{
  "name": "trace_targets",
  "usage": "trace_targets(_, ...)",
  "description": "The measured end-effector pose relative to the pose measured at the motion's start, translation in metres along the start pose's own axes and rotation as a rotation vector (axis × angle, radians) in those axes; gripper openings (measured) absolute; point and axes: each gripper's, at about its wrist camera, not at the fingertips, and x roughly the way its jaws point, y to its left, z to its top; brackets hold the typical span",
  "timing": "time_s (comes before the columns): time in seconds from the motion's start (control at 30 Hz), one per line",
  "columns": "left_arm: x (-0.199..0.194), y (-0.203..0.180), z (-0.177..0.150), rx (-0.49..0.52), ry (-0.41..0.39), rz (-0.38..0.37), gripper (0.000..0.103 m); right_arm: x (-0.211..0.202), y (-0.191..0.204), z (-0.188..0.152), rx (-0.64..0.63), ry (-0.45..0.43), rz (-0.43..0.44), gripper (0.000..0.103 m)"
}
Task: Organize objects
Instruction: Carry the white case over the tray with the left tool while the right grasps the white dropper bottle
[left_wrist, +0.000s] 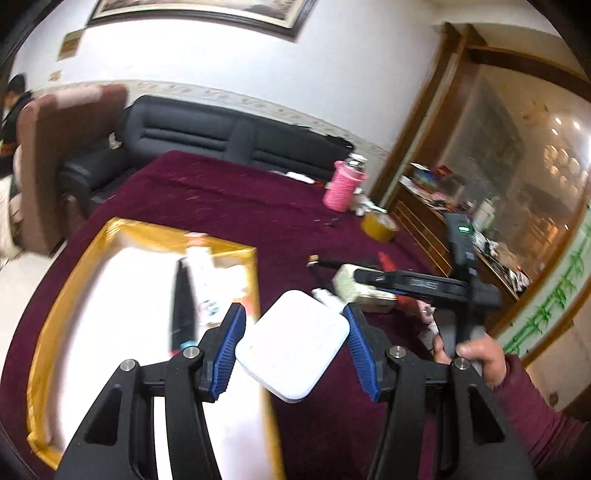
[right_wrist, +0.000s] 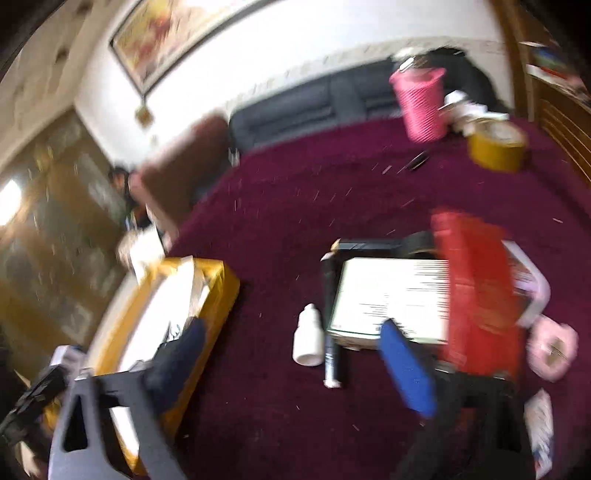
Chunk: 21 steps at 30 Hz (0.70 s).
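Pinching a smooth white rounded-square case (left_wrist: 291, 350) between ribbed blue pads (left_wrist: 229, 350), the left gripper (left_wrist: 293, 350) hovers above burgundy cloth (left_wrist: 240, 199), while the blurred right gripper (right_wrist: 295, 365) stands spread and empty.

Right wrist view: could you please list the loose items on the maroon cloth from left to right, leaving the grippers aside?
Yellow-rimmed box → small white bottle → dark pen → white booklet → red packet → pink roll.
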Motion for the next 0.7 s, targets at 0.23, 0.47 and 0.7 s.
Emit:
trace_targets(0.23, -0.017, 0.044, -0.014, -0.039, -0.025, 0.060, 0.054, 0.065, 0.012, 0.007, -0.012, 0.158, -0.165, 0.044)
trace_targets(0.47, -0.014, 0.068, -0.019, -0.082, -0.019, 0.038, 0.054, 0.087, 0.019, 0.002, -0.079, 0.211, -0.354, 0.028)
trace_targets(0.7, -0.018, 0.082, -0.022, -0.118, -0.020, 0.058, 0.054, 0.064, 0.021, -0.011, -0.041, 0.122, -0.296, 0.028)
